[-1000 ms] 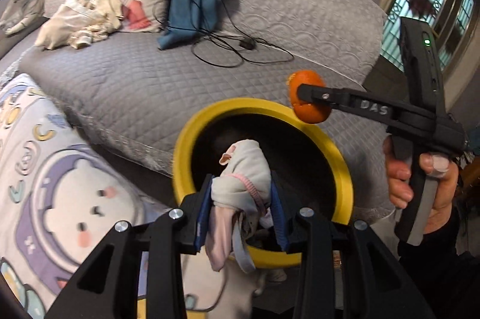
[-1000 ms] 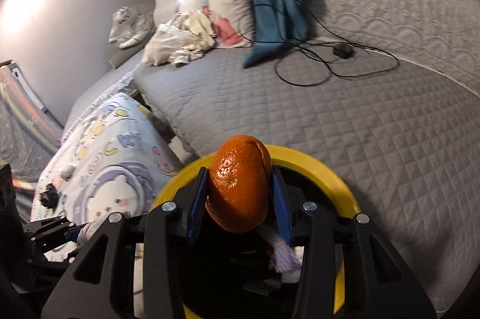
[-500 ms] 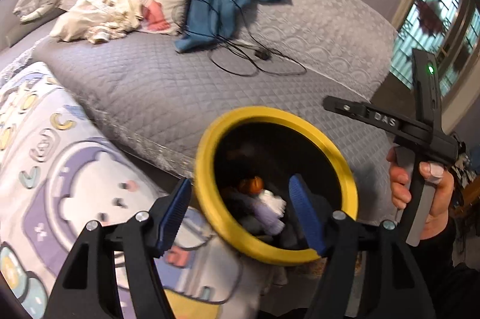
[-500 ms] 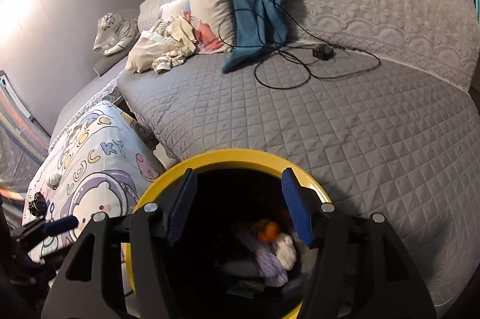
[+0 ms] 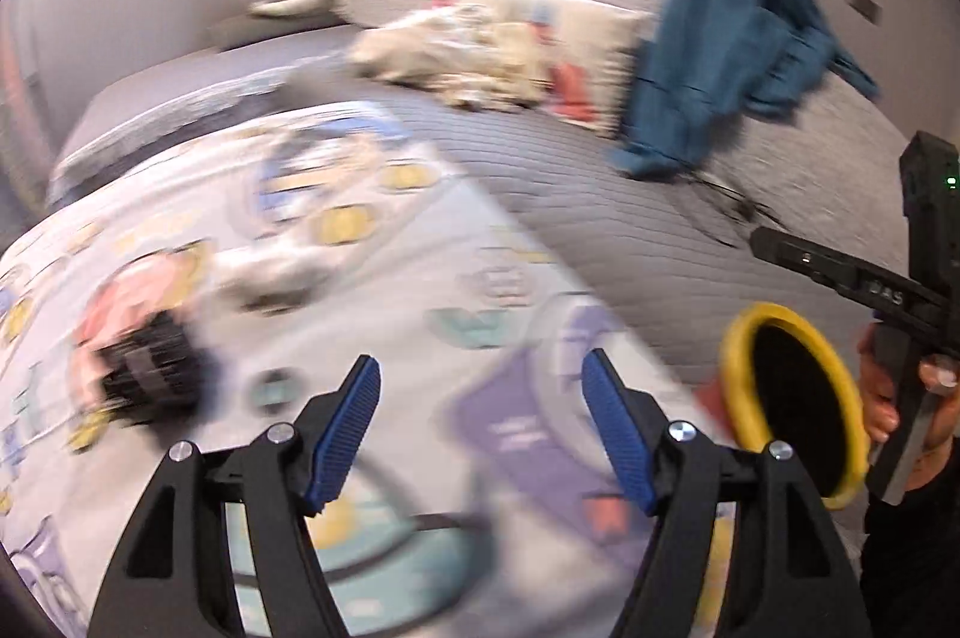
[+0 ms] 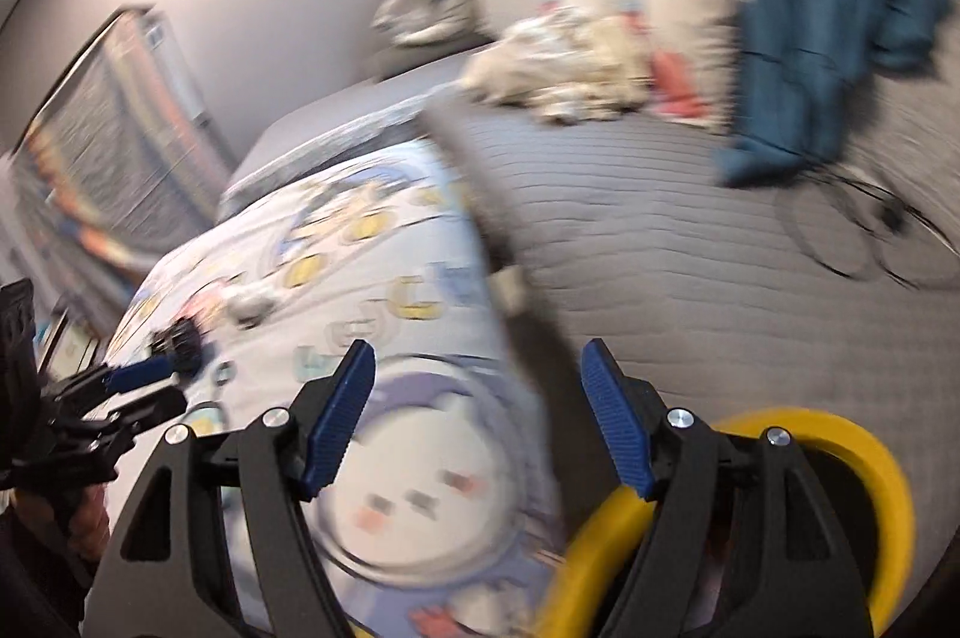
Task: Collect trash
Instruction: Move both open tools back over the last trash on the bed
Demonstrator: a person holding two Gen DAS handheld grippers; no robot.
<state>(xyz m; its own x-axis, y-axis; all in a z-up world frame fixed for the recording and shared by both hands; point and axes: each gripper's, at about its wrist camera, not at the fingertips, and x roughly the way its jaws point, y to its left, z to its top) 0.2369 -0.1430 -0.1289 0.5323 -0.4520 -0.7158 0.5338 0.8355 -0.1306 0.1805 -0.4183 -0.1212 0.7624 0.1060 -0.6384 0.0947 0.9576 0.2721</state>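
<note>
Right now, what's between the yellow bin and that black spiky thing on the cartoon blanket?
In the left wrist view, only cartoon blanket lies between the yellow bin and black spiky thing; the open left gripper hovers over it.

"DAS" on right tool (image 5: pixel 888 296) arm.

Left gripper (image 5: pixel 480 428) angled downward, jaws apart, nothing between its blue pads, having just been opening. Right gripper (image 6: pixel 478 419) likewise angled downward, parted and empty, just opened wider. A hand (image 5: pixel 900 398) grips the right gripper's handle.
</note>
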